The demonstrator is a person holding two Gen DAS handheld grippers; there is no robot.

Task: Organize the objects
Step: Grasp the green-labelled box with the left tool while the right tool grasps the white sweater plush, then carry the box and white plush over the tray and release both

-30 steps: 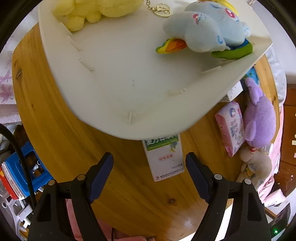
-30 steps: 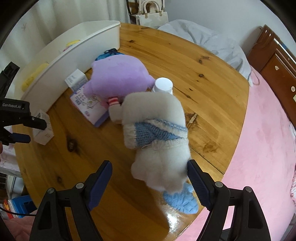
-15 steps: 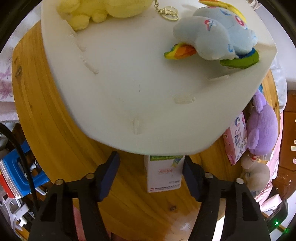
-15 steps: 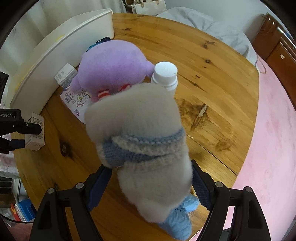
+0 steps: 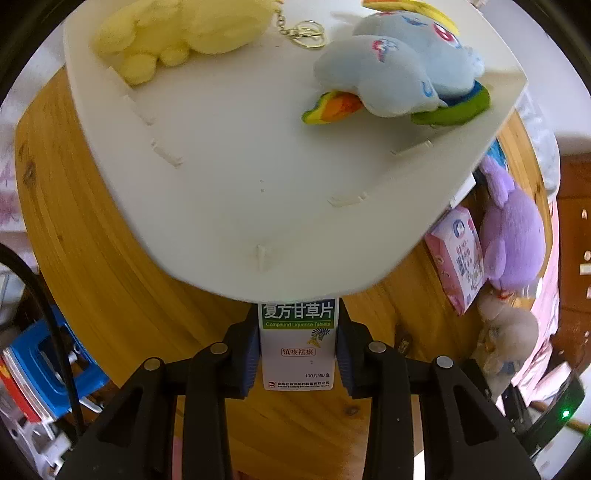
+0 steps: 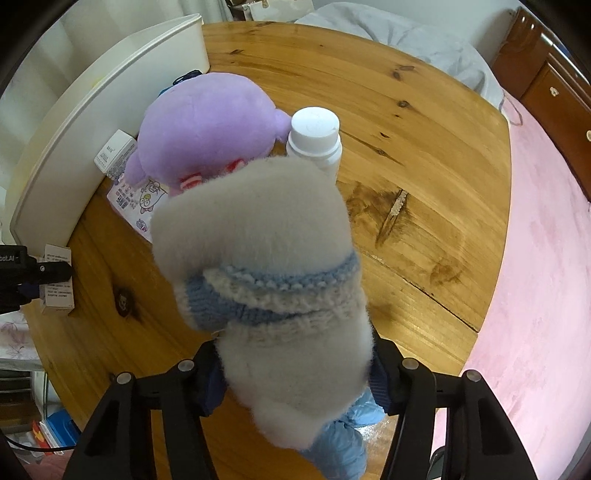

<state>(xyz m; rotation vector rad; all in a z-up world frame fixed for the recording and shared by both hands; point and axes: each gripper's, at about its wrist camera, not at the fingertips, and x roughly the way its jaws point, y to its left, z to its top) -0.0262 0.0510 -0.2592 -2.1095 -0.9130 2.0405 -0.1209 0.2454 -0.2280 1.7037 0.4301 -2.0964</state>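
A white medicine box (image 5: 298,314) with a green band stands on the round wooden table (image 6: 406,110) against the white bin (image 5: 229,184). My left gripper (image 5: 297,354) is closing, and its blue pads press both sides of the box. In the right wrist view a white plush (image 6: 266,236) in a blue knitted sweater fills the middle. My right gripper (image 6: 295,384) is closing and squeezes its lower body between the pads. The plush's feet are partly hidden below the fingers. The medicine box (image 6: 57,291) also shows at the far left there.
A yellow plush (image 5: 177,33) and a blue pony plush (image 5: 399,70) lie in the bin. Beside the bin are a purple plush (image 6: 207,122), a white bottle (image 6: 314,136), a pink tissue pack (image 5: 458,254) and a small white box (image 6: 114,151). Pink bedding (image 6: 546,258) borders the table.
The left gripper moved in over the medicine box and closed on it. The right gripper moved in over the white plush and closed on its body; the plush now looms larger in view.
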